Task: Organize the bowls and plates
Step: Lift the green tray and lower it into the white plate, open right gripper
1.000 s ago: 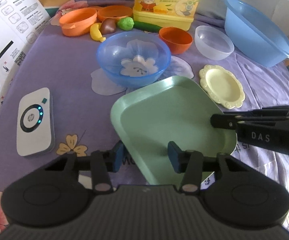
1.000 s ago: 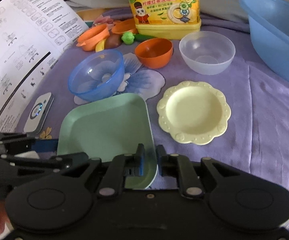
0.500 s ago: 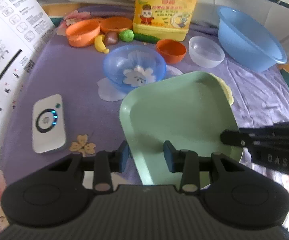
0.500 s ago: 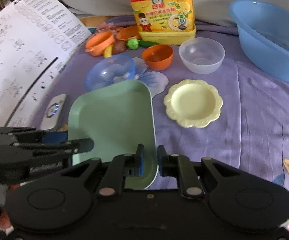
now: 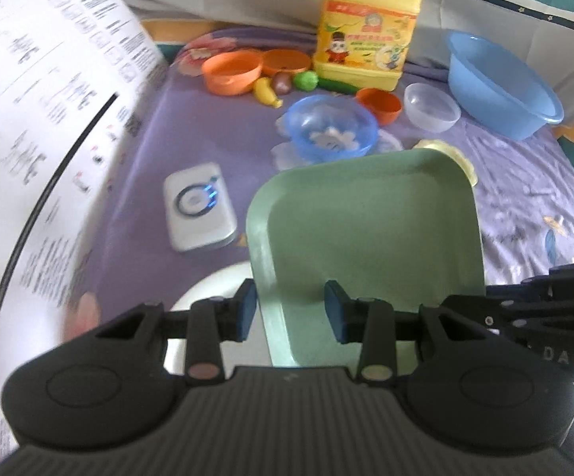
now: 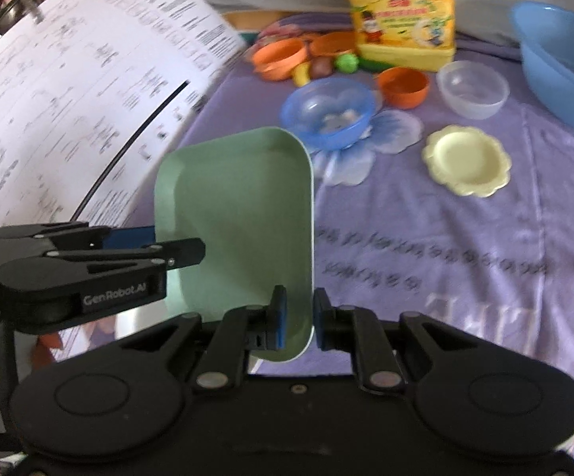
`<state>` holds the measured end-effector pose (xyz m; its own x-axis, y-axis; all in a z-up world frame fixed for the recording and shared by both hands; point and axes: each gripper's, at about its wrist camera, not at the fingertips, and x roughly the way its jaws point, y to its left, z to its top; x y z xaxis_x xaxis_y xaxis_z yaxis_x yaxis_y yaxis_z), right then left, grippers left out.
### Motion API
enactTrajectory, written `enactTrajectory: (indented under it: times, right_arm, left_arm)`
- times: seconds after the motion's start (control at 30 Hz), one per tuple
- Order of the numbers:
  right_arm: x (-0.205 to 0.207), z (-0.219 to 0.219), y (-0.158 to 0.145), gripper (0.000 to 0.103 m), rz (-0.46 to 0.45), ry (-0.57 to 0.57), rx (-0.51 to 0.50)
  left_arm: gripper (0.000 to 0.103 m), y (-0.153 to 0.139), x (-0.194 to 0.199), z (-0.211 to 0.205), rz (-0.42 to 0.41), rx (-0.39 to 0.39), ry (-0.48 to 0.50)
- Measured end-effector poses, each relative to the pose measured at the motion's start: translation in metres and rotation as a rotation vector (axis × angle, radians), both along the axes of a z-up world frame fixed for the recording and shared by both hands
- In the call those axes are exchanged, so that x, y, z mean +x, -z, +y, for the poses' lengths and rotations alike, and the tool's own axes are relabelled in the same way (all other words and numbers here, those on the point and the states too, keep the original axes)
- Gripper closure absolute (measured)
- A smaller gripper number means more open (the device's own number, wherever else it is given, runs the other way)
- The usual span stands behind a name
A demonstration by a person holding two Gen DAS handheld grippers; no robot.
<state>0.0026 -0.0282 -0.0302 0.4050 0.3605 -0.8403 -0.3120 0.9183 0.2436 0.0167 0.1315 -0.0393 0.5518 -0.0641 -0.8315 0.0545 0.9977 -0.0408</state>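
yellow plate (image 5: pixel 459 157): mostly hidden behind green tray (image 5: pixel 366 222) | instruction sheet (image 5: pixel 29 99): print blurred, cut by left edge | yellow bottle (image 6: pixel 402 16): top cropped | blue basin (image 6: pixel 560 63): cut at right edge

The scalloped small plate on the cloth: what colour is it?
Pale yellow; the scalloped plate shows best in the right wrist view.

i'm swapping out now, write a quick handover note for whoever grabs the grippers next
Right hand-held gripper: shut on the green tray's near rim, tray lifted off the cloth.
Left hand-held gripper: open, straddling the tray's left edge, not gripping.
On the cloth: blue bowl, orange bowl, clear bowl, yellow plate.
Done: tray picked up.
Left: set it down, then sort bowls and plate.
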Motion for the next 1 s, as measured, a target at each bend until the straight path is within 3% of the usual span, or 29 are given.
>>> enactTrajectory:
  times: [0.4, 0.7, 1.0]
  right_arm:
    - [-0.020, 0.040, 0.021, 0.088, 0.101, -0.042, -0.006]
    - [-0.012, 0.051, 0.040, 0.088, 0.169, -0.039, -0.025]
    - [-0.003, 0.057, 0.048, 0.088, 0.171, -0.042, -0.047]
  left_arm:
    - [0.067, 0.022, -0.037, 0.038, 0.062, 0.028, -0.015]
    - [0.067, 0.035, -0.033, 0.044, 0.103, 0.051, -0.010]
    - [0.071, 0.044, -0.026, 0.048, 0.121, 0.043, -0.009]
